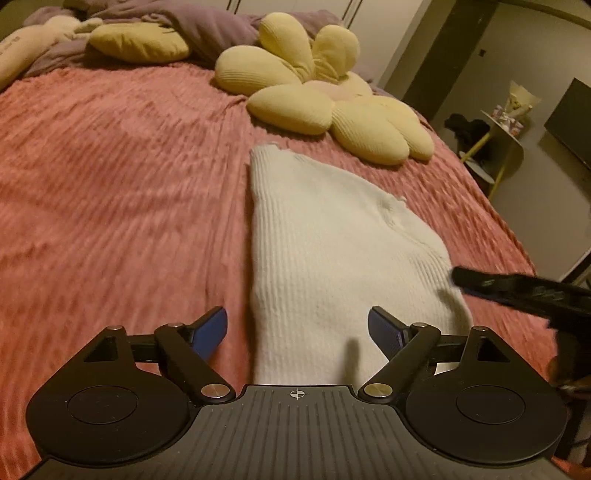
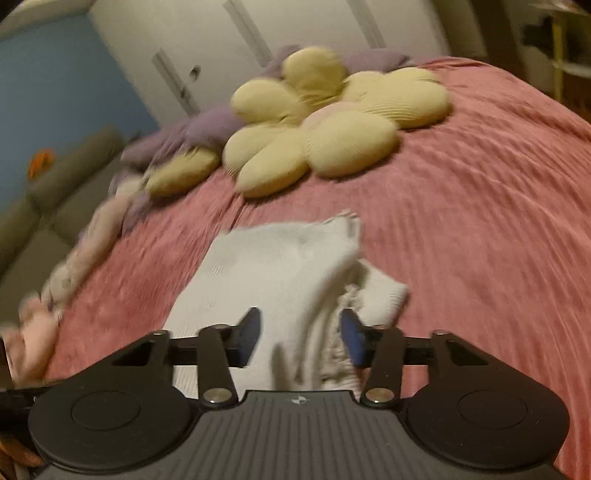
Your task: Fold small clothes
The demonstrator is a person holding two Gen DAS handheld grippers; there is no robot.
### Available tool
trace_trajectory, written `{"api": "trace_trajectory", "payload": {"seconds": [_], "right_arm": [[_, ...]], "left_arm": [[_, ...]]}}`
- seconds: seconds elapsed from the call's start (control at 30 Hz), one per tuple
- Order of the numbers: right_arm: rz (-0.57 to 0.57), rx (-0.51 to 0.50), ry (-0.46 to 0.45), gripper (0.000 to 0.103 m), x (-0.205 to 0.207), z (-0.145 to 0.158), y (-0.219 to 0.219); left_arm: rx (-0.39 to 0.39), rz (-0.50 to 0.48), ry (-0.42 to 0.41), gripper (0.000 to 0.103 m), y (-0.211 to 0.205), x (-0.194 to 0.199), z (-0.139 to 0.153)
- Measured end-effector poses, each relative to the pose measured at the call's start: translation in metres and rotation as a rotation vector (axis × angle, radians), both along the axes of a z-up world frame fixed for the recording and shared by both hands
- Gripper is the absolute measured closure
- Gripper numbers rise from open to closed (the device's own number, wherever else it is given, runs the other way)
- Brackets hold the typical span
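A cream ribbed knit garment (image 1: 332, 251) lies folded on the pink bedspread (image 1: 110, 184). My left gripper (image 1: 297, 330) is open, its blue pads wide apart over the garment's near end, holding nothing. My right gripper shows in the left wrist view (image 1: 517, 288) as a black shape at the garment's right edge. In the right wrist view the right gripper (image 2: 300, 338) is open, with the garment (image 2: 280, 266) and its bunched, fringed edge lying between the pads. That view is blurred by motion.
A yellow flower-shaped cushion (image 1: 325, 92) lies just beyond the garment, and it also shows in the right wrist view (image 2: 332, 122). A purple blanket (image 1: 184, 26) and soft toys (image 1: 33, 40) are at the bed's head. A side table (image 1: 506, 129) stands off the right edge.
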State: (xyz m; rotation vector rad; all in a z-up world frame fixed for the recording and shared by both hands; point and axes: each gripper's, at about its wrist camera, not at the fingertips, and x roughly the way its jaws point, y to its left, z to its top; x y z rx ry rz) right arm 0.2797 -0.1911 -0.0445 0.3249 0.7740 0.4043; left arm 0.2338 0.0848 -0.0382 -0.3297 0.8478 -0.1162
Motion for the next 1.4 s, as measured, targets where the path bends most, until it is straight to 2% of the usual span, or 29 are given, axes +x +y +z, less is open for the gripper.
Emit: {"api": "trace_trajectory", "payload": {"seconds": [0.13, 0.17, 0.2, 0.3, 0.4, 0.5, 0.6, 0.7, 0.83, 0.93, 1.03, 1.1, 1.17, 1.23, 1.33, 1.4], "right_arm": [[0.008, -0.08, 0.077, 0.073, 0.016, -0.013, 0.024], [0.005, -0.084, 0.085, 0.08, 0.015, -0.017, 0.025], [0.0, -0.09, 0.086, 0.084, 0.015, -0.019, 0.027], [-0.025, -0.107, 0.03, 0.088, 0.005, -0.012, 0.025], [-0.074, -0.121, -0.03, 0.088, -0.005, -0.009, 0.02], [-0.113, -0.211, -0.007, 0.088, -0.002, -0.028, 0.015], [-0.088, -0.258, -0.029, 0.087, -0.001, -0.039, 0.014], [-0.059, -0.276, -0.063, 0.082, -0.007, -0.022, 0.017], [-0.093, -0.307, -0.158, 0.081, -0.013, 0.0, 0.027], [-0.088, -0.346, -0.195, 0.081, -0.008, 0.001, 0.041], [-0.052, -0.409, -0.199, 0.08, -0.001, -0.014, 0.053], [-0.05, -0.488, -0.137, 0.076, 0.01, -0.037, 0.054], [-0.084, -0.435, -0.123, 0.07, 0.008, -0.038, 0.044], [-0.096, -0.366, -0.103, 0.07, -0.002, -0.026, 0.035], [-0.044, -0.273, -0.121, 0.07, -0.036, -0.015, 0.028], [-0.012, -0.297, -0.133, 0.068, -0.058, -0.019, 0.031]], "left_arm": [[0.047, 0.004, -0.005, 0.012, -0.011, -0.002, 0.003], [0.059, 0.011, -0.001, 0.012, -0.013, -0.001, 0.003], [0.074, 0.021, 0.002, 0.012, -0.014, 0.0, 0.003], [0.102, 0.044, 0.001, 0.011, -0.018, -0.001, 0.005], [0.135, 0.052, 0.029, 0.01, -0.024, 0.002, -0.002], [0.178, 0.051, 0.085, 0.01, -0.03, 0.008, -0.017], [0.148, 0.063, 0.108, 0.01, -0.026, 0.004, -0.023], [0.151, 0.078, 0.102, 0.01, -0.025, 0.002, -0.018], [0.161, 0.084, 0.073, 0.009, -0.028, 0.001, -0.008], [0.181, 0.082, 0.069, 0.009, -0.032, 0.004, -0.007], [0.188, 0.075, 0.101, 0.008, -0.033, 0.009, -0.015], [0.197, 0.068, 0.137, 0.008, -0.032, 0.008, -0.023], [0.19, 0.066, 0.127, 0.007, -0.029, 0.0, -0.025], [0.177, 0.081, 0.136, 0.007, -0.025, -0.005, -0.027], [0.142, 0.107, 0.153, 0.007, -0.02, -0.01, -0.031], [0.145, 0.107, 0.151, 0.006, -0.021, -0.013, -0.032]]}}
